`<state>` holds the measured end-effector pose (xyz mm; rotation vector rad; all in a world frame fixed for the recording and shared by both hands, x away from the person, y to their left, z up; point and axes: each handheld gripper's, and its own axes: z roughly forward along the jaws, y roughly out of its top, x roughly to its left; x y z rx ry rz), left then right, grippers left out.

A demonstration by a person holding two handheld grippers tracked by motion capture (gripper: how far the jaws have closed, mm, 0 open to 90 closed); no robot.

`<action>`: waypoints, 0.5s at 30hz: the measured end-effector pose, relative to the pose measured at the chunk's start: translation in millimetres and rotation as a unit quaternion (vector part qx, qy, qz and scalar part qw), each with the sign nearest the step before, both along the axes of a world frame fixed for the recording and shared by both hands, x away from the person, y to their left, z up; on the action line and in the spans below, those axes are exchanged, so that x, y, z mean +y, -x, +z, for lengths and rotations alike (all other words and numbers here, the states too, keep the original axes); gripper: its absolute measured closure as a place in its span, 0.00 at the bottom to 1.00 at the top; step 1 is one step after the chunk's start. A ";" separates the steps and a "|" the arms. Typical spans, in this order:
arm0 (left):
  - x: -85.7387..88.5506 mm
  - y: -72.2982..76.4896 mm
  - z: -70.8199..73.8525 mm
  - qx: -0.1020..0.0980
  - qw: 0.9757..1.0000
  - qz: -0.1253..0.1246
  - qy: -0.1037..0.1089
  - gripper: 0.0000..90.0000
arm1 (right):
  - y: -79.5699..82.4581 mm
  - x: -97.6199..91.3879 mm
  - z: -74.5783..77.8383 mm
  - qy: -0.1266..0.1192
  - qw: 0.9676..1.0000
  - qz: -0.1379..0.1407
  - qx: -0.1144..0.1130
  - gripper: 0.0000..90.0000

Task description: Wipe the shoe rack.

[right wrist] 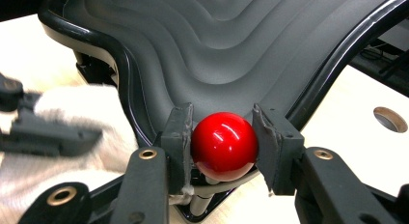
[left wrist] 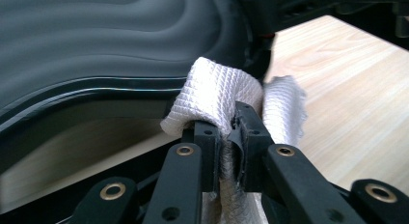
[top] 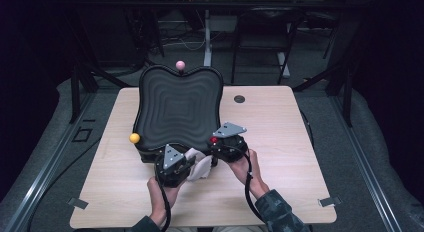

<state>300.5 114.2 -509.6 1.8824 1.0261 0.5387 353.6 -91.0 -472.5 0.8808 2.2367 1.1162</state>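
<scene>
A dark, wavy-surfaced tray (top: 177, 109) stands on the wooden table (top: 280, 137), with ball knobs at its corners. My right gripper (right wrist: 223, 130) is shut on the red ball knob (right wrist: 224, 146) at the tray's near right corner, also seen as the red ball knob (top: 214, 140) in the high view. My left gripper (left wrist: 226, 132) is shut on a white waffle-weave cloth (left wrist: 217, 91), held at the tray's near edge (left wrist: 96, 86). The high view shows the cloth (top: 199, 164) hanging between the two hands, the left gripper (top: 172, 164) just left of it.
A yellow ball knob (top: 134, 138) sits at the tray's near left corner and a pink one (top: 180, 66) at its far edge. A round hole (top: 239, 99) is in the table right of the tray. Bare wood lies to the right and in front.
</scene>
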 end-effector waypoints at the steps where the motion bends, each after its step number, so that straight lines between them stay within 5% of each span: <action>1: 3.3 -1.0 1.1 0.001 1.000 0.004 -0.003 0.91 | 0.0 0.0 0.0 0.000 1.000 0.000 0.000 0.66; 8: 35.8 -13.0 4.8 0.013 0.999 0.038 -0.010 0.91 | 0.1 0.3 0.0 0.000 1.000 0.000 0.000 0.66; 15: 51.1 -18.3 9.4 0.020 0.998 0.046 -0.022 0.91 | 0.3 0.4 0.0 0.001 1.000 -0.001 0.000 0.66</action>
